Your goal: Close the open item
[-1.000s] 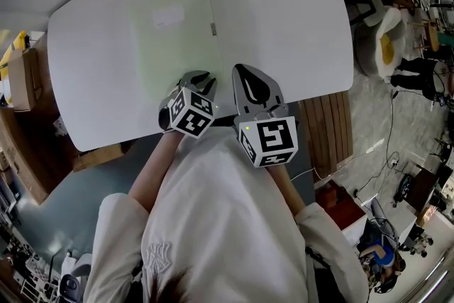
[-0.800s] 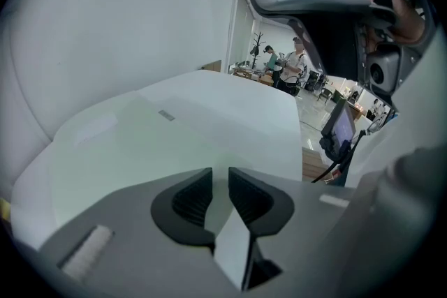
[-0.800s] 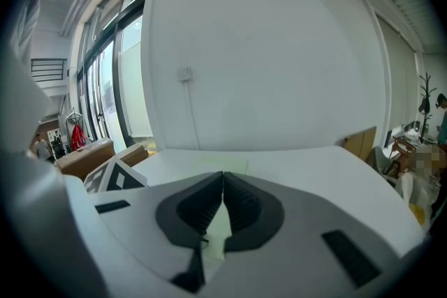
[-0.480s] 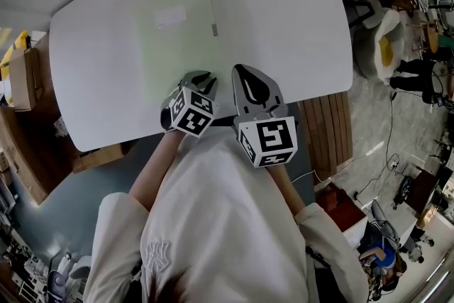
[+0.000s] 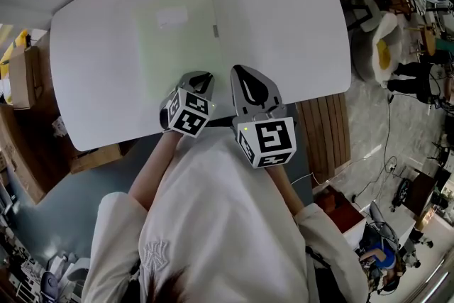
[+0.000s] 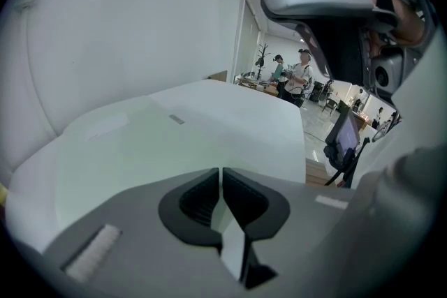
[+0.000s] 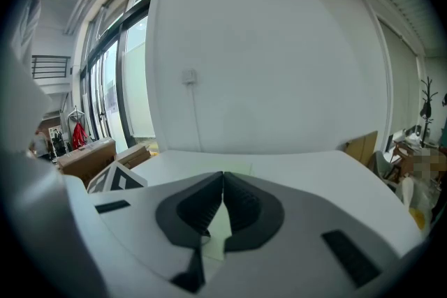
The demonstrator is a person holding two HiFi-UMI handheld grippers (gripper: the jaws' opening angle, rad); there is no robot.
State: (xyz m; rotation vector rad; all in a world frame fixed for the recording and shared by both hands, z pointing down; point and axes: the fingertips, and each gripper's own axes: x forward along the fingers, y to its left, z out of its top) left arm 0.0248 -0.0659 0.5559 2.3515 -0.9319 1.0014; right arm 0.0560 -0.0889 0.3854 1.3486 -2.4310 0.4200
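Note:
A pale green folder [image 5: 177, 46] lies flat on the white table [image 5: 298, 18], with a white label [image 5: 170, 16] on top and a small grey tab [image 5: 214, 30] at its right edge. It also shows as the green sheet [image 6: 140, 143] ahead of the left jaws. My left gripper [image 5: 201, 78] hovers over the folder's near edge; its jaws have just been closing and now stand shut with nothing between them [image 6: 221, 174]. My right gripper [image 5: 240, 72] is beside it at the table's front edge, shut and empty [image 7: 223, 178].
Cardboard boxes [image 5: 21, 74] stand on the floor to the left. A slatted wooden seat [image 5: 326, 131] sits right of the table's front corner, and a chair with a yellow cushion [image 5: 383, 39] lies further right. People [image 6: 300, 77] stand far off in the room.
The left gripper's jaws have come together from a part-open stance. Both hands and the folder stay where they were.

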